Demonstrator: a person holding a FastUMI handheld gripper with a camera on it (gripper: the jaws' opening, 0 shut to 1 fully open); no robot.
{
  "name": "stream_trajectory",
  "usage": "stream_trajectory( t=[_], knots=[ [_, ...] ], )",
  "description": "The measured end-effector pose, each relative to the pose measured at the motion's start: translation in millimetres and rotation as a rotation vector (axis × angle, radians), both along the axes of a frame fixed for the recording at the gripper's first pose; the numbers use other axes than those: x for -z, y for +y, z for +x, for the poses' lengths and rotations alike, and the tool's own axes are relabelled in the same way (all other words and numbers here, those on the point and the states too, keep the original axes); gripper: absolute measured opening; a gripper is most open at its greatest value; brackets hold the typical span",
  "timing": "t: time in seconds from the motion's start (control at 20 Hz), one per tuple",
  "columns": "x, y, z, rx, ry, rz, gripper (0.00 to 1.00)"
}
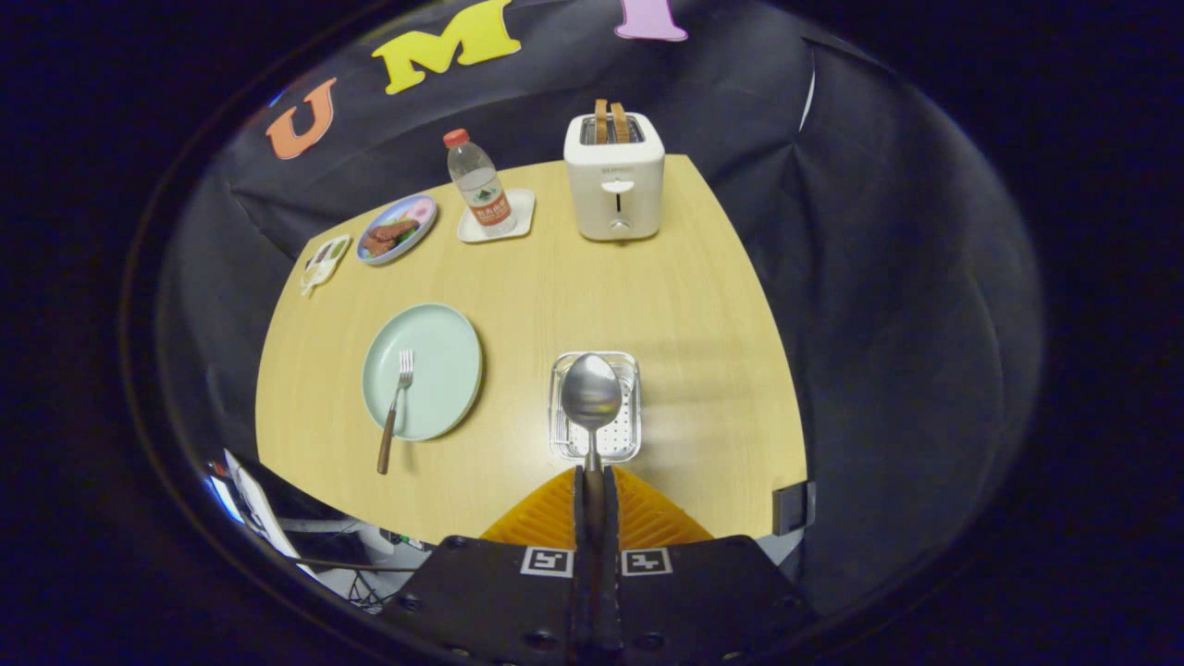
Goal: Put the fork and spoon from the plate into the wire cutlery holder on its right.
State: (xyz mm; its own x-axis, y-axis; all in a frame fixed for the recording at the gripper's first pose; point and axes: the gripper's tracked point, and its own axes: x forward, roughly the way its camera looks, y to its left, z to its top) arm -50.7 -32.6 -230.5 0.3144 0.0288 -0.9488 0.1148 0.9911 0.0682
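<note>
Wooden table stood against the booth's black cloth wall, lit from above. My gripper had its 2 fingers pressed together on the handle of 1 spoon, the bowl of it sticking out ahead of the fingertips. I held the spoon above 1 wire cutlery holder, bowl over the holder's opening; whether it touched the wire I could not tell. To the holder's left sat 1 pale green plate, well apart from it. 1 fork lay on that plate, tines toward the far side, its brown handle running over the plate's near rim onto the table. Counted at the far edge: 1 white toaster with 2 slices of toast standing in its slots; 1 water bottle, red cap, upright on 1 small white tray; 1 patterned dish of food just left of that; 1 small white item near the table's left corner, too small to identify.
</note>
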Motion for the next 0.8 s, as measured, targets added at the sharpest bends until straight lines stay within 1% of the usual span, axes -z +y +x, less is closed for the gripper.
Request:
stream_trajectory(
  t=[0.2, 0.3, 0.65, 0.7, 0.8],
  knots=[
    [22.2, 5.4, 1.9, 0.051, 0.090, 0.077, 0.04],
    [30.7, 4.3, 4.7, 0.082, 0.120, 0.091, 0.04],
    [59.0, 0.0, 19.3, 0.133, 0.179, 0.107, 0.04],
    [58.3, 0.9, 22.8, 0.140, 0.166, 0.115, 0.04],
    [54.6, -0.2, 26.2, 0.133, 0.140, 0.105, 0.11]
  ],
)
